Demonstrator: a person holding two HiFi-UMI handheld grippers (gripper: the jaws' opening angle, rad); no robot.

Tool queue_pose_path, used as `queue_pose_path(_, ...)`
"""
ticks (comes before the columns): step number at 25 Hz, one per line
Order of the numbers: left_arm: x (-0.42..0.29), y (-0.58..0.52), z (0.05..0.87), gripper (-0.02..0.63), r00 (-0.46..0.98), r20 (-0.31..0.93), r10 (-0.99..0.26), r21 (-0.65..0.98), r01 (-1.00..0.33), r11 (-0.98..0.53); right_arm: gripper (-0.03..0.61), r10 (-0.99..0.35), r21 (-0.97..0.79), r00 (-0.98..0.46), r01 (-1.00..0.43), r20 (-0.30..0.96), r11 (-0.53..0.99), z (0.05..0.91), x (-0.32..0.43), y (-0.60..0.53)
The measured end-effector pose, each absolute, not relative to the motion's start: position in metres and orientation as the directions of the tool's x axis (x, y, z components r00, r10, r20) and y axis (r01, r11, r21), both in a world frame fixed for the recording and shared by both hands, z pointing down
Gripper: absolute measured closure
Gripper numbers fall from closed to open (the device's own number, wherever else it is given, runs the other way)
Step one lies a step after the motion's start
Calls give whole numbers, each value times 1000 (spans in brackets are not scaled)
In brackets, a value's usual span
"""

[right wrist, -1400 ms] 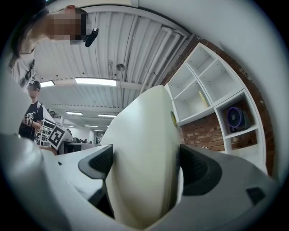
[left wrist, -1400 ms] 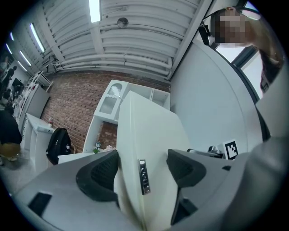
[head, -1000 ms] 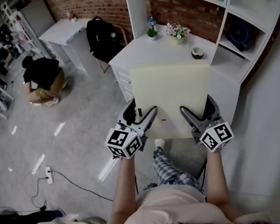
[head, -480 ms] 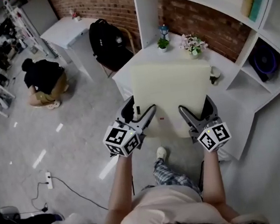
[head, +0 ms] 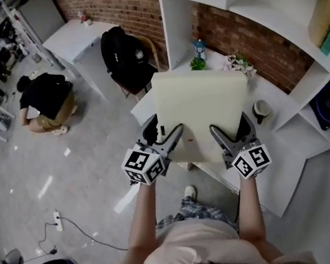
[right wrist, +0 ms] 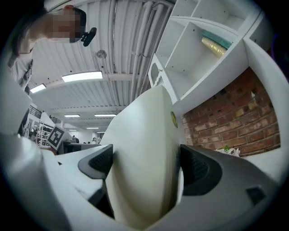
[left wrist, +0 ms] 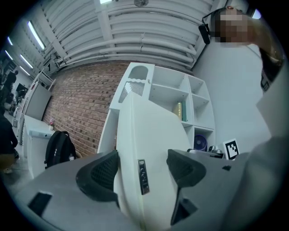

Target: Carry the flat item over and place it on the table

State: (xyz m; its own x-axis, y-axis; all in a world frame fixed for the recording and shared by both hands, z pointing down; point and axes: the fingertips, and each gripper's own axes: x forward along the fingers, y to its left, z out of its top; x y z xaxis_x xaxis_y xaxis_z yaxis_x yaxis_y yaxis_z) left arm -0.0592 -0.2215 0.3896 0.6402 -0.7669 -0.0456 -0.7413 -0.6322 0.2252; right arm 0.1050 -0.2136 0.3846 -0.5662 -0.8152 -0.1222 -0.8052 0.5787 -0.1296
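Note:
A flat cream-white panel [head: 201, 112] hangs in the air in front of me, held by its near edge over the corner of a white table [head: 288, 161]. My left gripper [head: 167, 141] is shut on the panel's near left edge, my right gripper [head: 231, 133] on its near right edge. Seen edge-on in the left gripper view, the panel [left wrist: 144, 153] sits between the dark pads, with a small switch on its edge. In the right gripper view the panel [right wrist: 144, 171] fills the gap between the jaws.
On the table behind the panel stand a small potted plant [head: 198, 63], a flower pot [head: 237, 64] and a cup [head: 261, 109]. White shelves [head: 294, 17] rise on a brick wall. A black backpack [head: 121, 55] hangs on a chair; a person [head: 44, 98] crouches on the floor at left.
I have stepped closer to the table; the shelves and table have shifted right and nearer in the head view. Both grippers still hold the panel the same way.

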Motion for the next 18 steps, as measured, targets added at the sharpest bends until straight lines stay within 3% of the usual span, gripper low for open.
queue_pose_path(18, -64, -336, 417, 278, 649, 39, -760, 252, -743, -621, 109, -829, -195, -556, -808, -64, 557, 414, 100, -328)
